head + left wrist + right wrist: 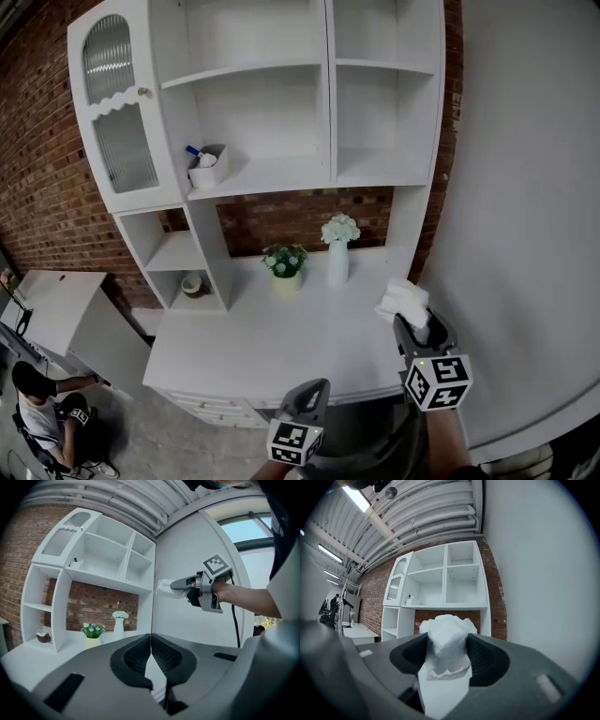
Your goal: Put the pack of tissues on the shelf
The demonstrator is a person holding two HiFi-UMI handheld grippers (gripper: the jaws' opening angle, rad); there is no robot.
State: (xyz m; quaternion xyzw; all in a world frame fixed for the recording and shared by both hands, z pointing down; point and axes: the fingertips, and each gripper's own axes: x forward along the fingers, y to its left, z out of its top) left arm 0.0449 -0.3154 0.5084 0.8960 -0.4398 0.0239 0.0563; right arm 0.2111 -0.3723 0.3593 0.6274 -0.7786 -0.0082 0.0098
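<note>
Right gripper (410, 328) has the pack of tissues (404, 302), jaws clamped on both its sides, the soft white wrap bulging out past the tips. In the head view the pack sits at 4 o'clock, in the air above the right end of the desk top (272, 352), close to the grey wall. It is at 4 o'clock from the white vase (337, 255) and well short of the shelf unit (281, 173) up at 12 o'clock.

Left gripper (151, 656) is empty, jaws pressed together, held low at 6 o'clock.

This looks like the carry. To do it well:
- Hold the squeeze steady, since that wrap is squashy and could slip.
- Bring the pack above the board's front edge before pushing in.
- Aim for the bare compartment at 1 o'clock, which has nothing in it to knock.
- Pass to the right of the vase.
- Set the pack flat on the board, and only then let the jaws part.

The count:
- Tissue packs: one.
- Grippers: two.
- Vases of white flowers: one.
- Small potted plants: one (285, 262).
- White tubs on the middle shelf: one (209, 167).
- Small round pots in the low left cubby: one (192, 284).
- People seated: one, at 8 o'clock (42, 410).
</note>
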